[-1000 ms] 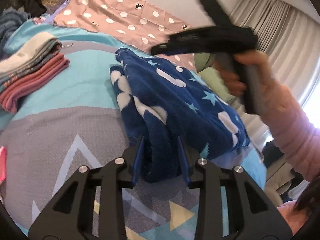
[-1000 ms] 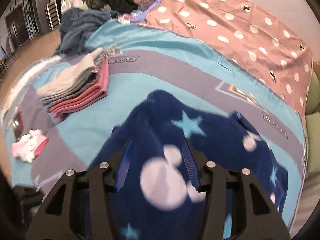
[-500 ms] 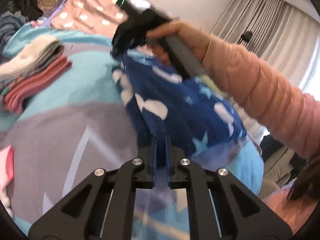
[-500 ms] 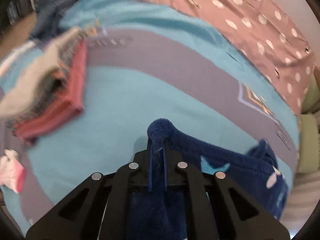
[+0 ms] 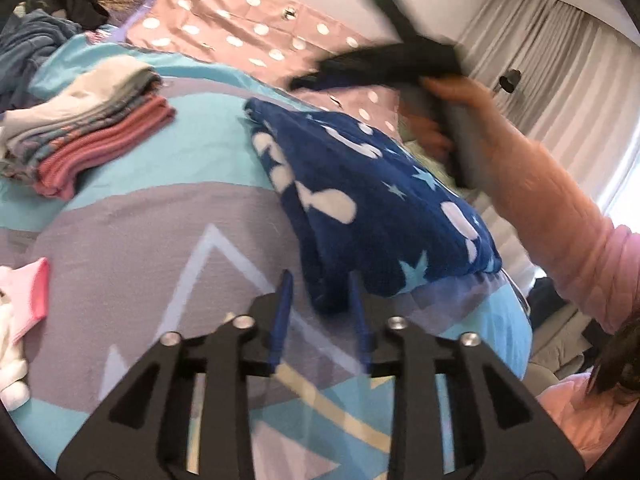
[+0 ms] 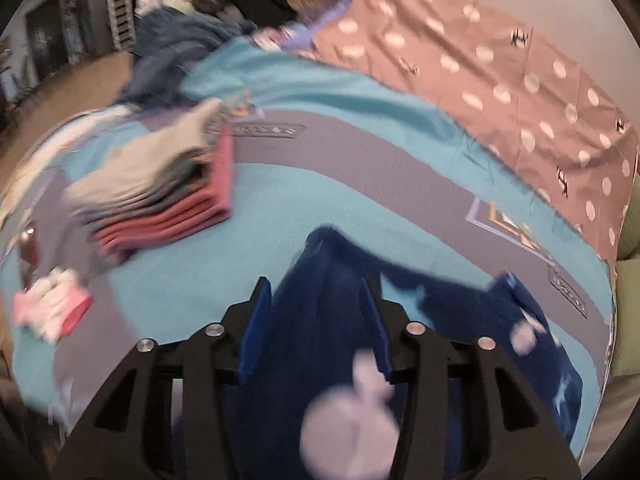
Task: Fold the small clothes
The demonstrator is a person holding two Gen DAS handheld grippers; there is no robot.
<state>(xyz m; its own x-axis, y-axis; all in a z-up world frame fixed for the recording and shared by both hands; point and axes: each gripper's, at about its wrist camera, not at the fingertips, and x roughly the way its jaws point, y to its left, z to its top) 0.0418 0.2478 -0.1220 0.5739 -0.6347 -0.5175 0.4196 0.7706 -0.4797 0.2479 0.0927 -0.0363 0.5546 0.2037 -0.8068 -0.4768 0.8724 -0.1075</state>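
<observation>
both claws (image 5: 320,300) (image 6: 316,312) just reopened around the blue fleece (image 5: 372,196).

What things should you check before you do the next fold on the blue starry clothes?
1. Left gripper let go: ok. Its jaws have just been opening and stand apart at the near corner of the blue fleece garment, not pinching it.
2. Right gripper let go: ok. Its jaws have just been opening; fleece lies between them, unpinched.
3. Garment flat on the bedspread: not ok, its left edge is bunched in thick folds.
4. Folded stack clear of the garment: ok, bare bedspread lies between them.
5. Pink and white sock out of the way: ok, far left.
6. Sharp view: not ok, the right wrist picture is blurred.
</observation>
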